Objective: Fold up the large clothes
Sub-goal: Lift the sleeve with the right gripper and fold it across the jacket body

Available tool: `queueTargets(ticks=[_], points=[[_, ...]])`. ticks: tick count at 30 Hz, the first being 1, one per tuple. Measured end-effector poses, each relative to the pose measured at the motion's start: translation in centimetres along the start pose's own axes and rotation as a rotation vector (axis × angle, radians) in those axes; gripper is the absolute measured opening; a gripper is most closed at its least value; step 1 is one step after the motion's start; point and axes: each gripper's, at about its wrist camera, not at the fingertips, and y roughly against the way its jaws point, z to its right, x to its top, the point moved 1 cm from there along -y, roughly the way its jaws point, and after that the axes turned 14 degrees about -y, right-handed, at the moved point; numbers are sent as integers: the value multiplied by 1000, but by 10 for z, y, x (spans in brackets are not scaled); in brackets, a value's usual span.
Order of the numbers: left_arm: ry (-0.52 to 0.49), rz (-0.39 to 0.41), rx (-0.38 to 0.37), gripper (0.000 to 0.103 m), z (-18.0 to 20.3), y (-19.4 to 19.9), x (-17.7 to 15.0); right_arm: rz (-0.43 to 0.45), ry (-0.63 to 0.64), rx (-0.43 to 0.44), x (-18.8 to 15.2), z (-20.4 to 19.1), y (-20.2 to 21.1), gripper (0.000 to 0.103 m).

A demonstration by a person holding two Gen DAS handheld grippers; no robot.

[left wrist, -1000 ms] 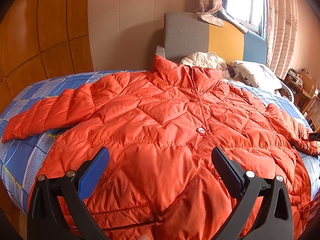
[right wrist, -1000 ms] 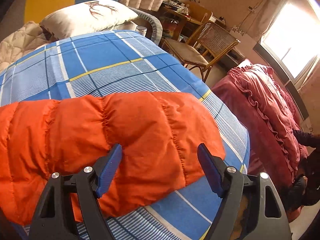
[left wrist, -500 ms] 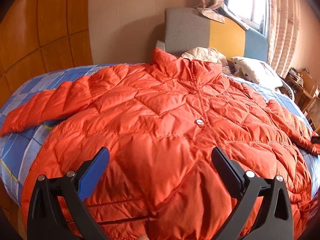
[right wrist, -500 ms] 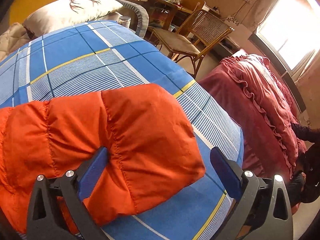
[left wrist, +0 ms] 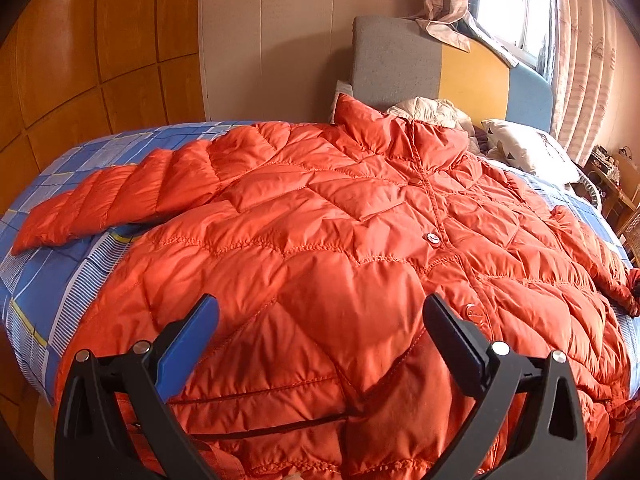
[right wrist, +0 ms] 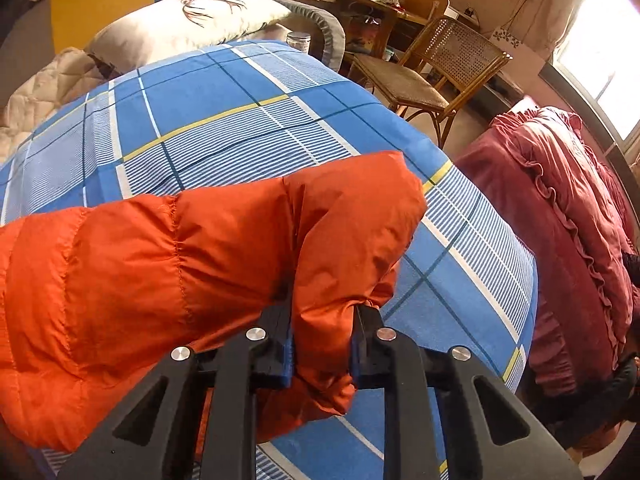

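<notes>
An orange quilted down jacket [left wrist: 320, 248] lies front-up, buttoned, and spread across a bed with a blue plaid cover [left wrist: 52, 280]; its collar points toward the grey, yellow and blue headboard [left wrist: 440, 68]. One sleeve [left wrist: 120, 196] extends flat over the cover on the left of the left wrist view. The left gripper [left wrist: 320, 320] hangs above the jacket's lower front with its jaws wide apart — nothing is pinched between them. In the right wrist view, the right gripper [right wrist: 324, 320] is closing its jaws on the cuff end of the other sleeve [right wrist: 200, 264]: the orange fabric bunches between the two pads and bulges out past them, near the edge of the bed. Beyond lie a white pillow [right wrist: 192, 20], a cane chair [right wrist: 432, 72] and a dark red ruffled quilt [right wrist: 560, 208].
</notes>
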Motion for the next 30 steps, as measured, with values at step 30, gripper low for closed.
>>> queueTargets(ticks=[30], points=[[73, -11, 15, 101, -62, 1, -15, 183, 377, 405, -86, -212, 194, 11]])
